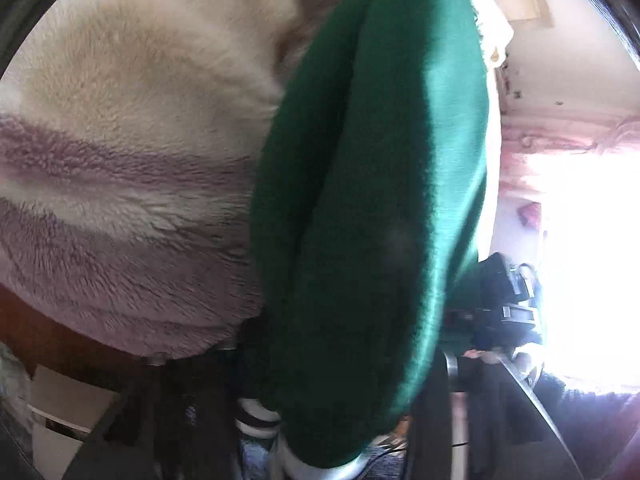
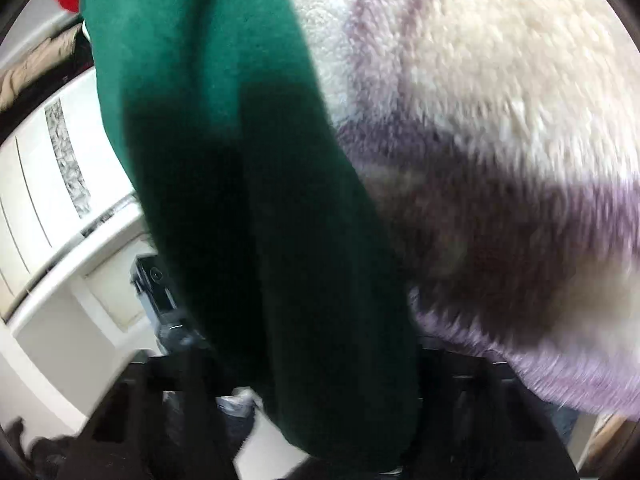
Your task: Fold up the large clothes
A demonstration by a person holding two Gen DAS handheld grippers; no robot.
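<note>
Left wrist view fills up with two fabrics pressed close to my lens. One green garment (image 1: 372, 208) hangs in a long, soft roll down the middle, its cloth a dense matte knit with a lengthwise crease splitting it into two rounded lobes. Beside it, touching along its left edge, lies one fluffy blanket (image 1: 132, 152), deep-piled and plush, cream with broad mauve bands curving across it. At the garment's lower end I see a white ribbed cuff with dark stripes (image 1: 256, 420). My left tongs (image 1: 340, 464) show only as dark frame parts and a pale metal curve under the cloth, so I cannot tell how their jaws stand. Off to the right a bright window glare (image 1: 592, 248) washes out the room.

Right wrist view gives me the same pair mirrored: the green garment (image 2: 248, 200) drops down the centre-left, shadowed nearly black lower down, and the fluffy blanket (image 2: 500, 140) bulges on the right, blurred. White panelled furniture (image 2: 60, 220) stands at the left. My right tongs (image 2: 320, 420) are dark shapes beneath the fabric; I cannot tell whether they grip it.
</note>
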